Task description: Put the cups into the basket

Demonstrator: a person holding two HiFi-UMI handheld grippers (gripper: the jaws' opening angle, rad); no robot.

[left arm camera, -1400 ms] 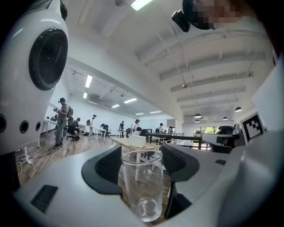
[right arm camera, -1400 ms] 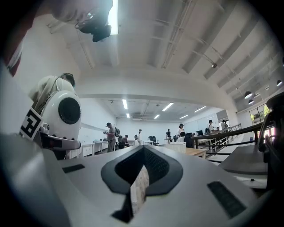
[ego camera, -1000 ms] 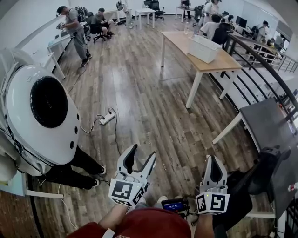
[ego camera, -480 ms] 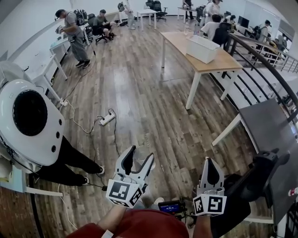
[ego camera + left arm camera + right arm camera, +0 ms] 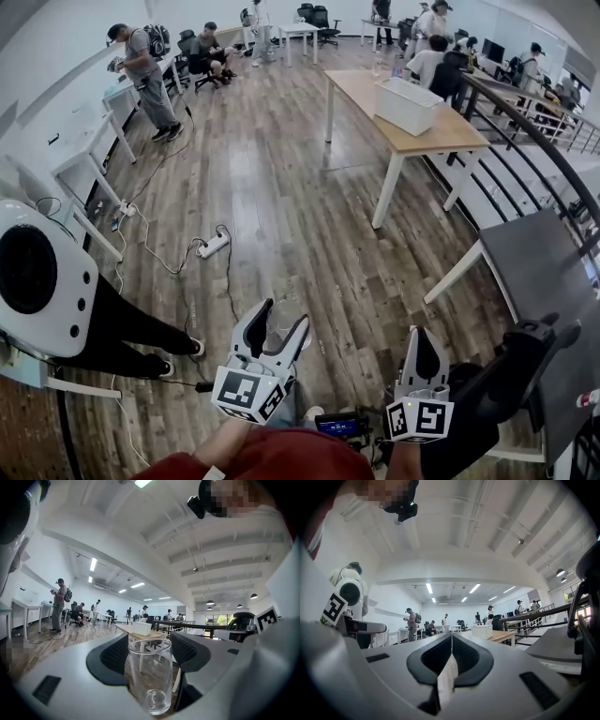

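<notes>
My left gripper [image 5: 283, 315] is shut on a clear drinking glass [image 5: 150, 677]. The glass stands upright between the two dark pads, seen best in the left gripper view, where the gripper [image 5: 149, 654] points level across the room. In the head view the glass is too transparent to make out. My right gripper [image 5: 427, 336] is shut, its jaws meeting in one line [image 5: 451, 641]. A thin pale strip [image 5: 446, 681] shows in that seam; I cannot tell what it is. A white basket [image 5: 409, 101] sits on a wooden table [image 5: 450, 131] far ahead to the right.
A white round-headed machine [image 5: 37, 281] stands close on the left over dark legs. A power strip with cables [image 5: 214, 244] lies on the wood floor ahead. A dark table [image 5: 544, 272], a black chair [image 5: 511, 375] and a railing line the right. People [image 5: 141, 66] are at desks in the back.
The white machine has slid toward the left edge of the head view. Both grippers sit a little lower in the picture. Neither pair of jaws has changed.
</notes>
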